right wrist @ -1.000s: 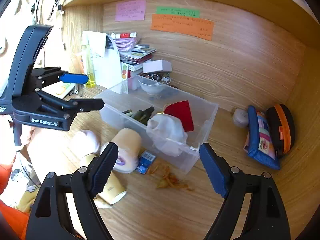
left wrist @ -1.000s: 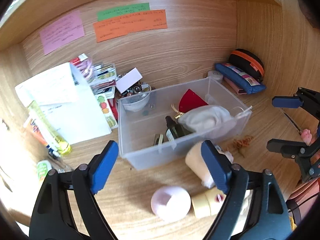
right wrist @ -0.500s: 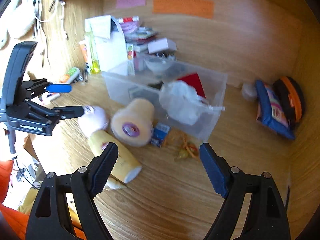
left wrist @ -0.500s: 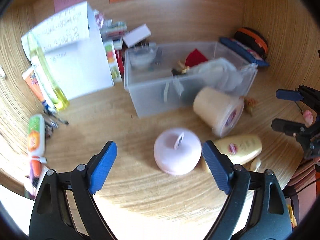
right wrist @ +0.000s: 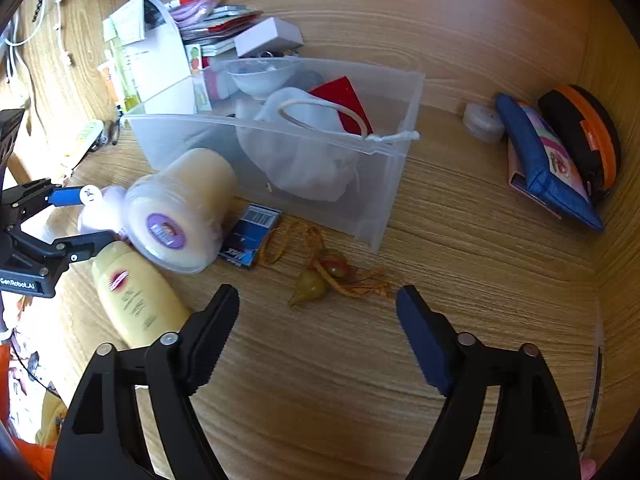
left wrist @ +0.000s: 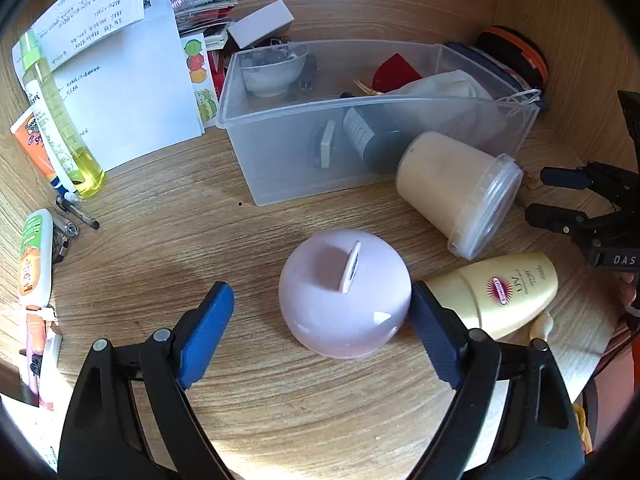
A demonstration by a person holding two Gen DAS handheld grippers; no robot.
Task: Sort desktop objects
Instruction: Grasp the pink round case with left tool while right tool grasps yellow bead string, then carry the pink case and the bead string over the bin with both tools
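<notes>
A pale pink dome with a small white tab on top point(left wrist: 344, 296) sits on the wooden desk. My left gripper point(left wrist: 320, 322) straddles it with wide jaws; the right pad is at the dome's edge and the left pad stands clear of it. My right gripper point(right wrist: 318, 312) is closing its jaws over bare desk, and a yellow-green gourd charm on an orange cord point(right wrist: 310, 286) lies just beyond its tips, untouched. A cream tub point(right wrist: 180, 208) lies on its side against the clear plastic bin point(left wrist: 280, 160). A yellow sunscreen bottle point(left wrist: 500, 292) lies beside the dome.
The bin point(right wrist: 384, 184) holds a white cloth bag, a red item, a bowl and a dark bottle. A blue card pack point(right wrist: 250, 236) lies beside the tub. Pouches point(right wrist: 552, 160) lean at the right wall. Papers, a yellow spray bottle point(left wrist: 56, 120) and tubes crowd the left.
Both grippers came down toward the desk. The left one now has the pink dome between its jaws. The right one's jaws have narrowed.
</notes>
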